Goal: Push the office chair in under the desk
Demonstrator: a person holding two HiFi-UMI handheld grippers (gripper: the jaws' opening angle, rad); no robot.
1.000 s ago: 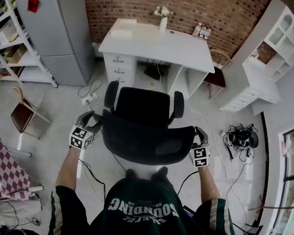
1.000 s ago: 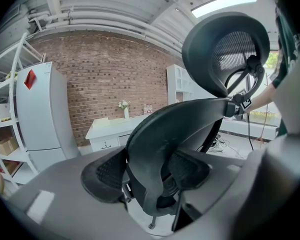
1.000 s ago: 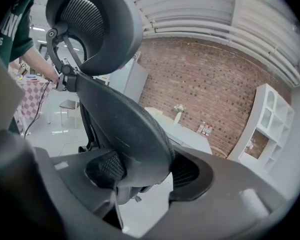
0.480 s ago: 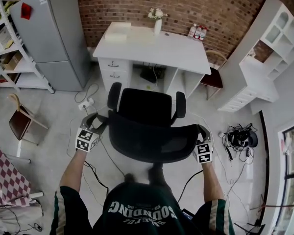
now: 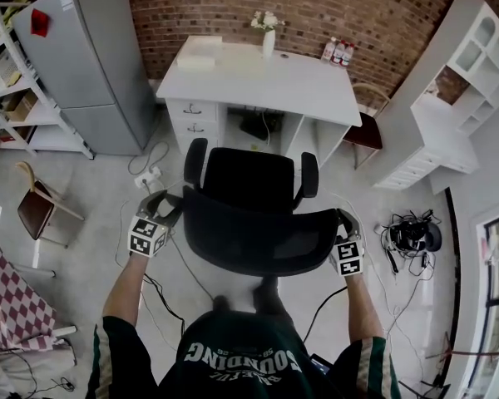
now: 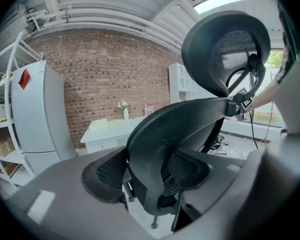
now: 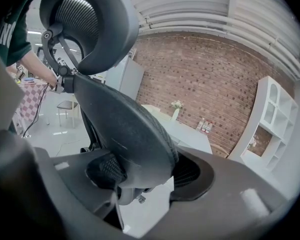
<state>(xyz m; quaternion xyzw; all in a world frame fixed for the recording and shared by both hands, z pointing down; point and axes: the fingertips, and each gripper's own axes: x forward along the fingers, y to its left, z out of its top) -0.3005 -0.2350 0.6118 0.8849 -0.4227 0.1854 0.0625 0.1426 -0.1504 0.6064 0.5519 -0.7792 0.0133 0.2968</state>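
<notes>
The black office chair stands on the floor just in front of the white desk, its seat facing the kneehole. My left gripper is shut on the left edge of the mesh backrest. My right gripper is shut on the right edge of the backrest. In the left gripper view the pads press on the curved edge, and the headrest rises above. In the right gripper view the headrest shows at upper left.
A grey fridge and metal shelves stand at left, with a small wooden chair nearer. A white shelf unit is at right. Cables and a power strip lie on the floor. A vase and bottles stand on the desk.
The chair has rolled slightly toward the desk with both grippers staying on its backrest. The person's feet have stepped forward behind it.
</notes>
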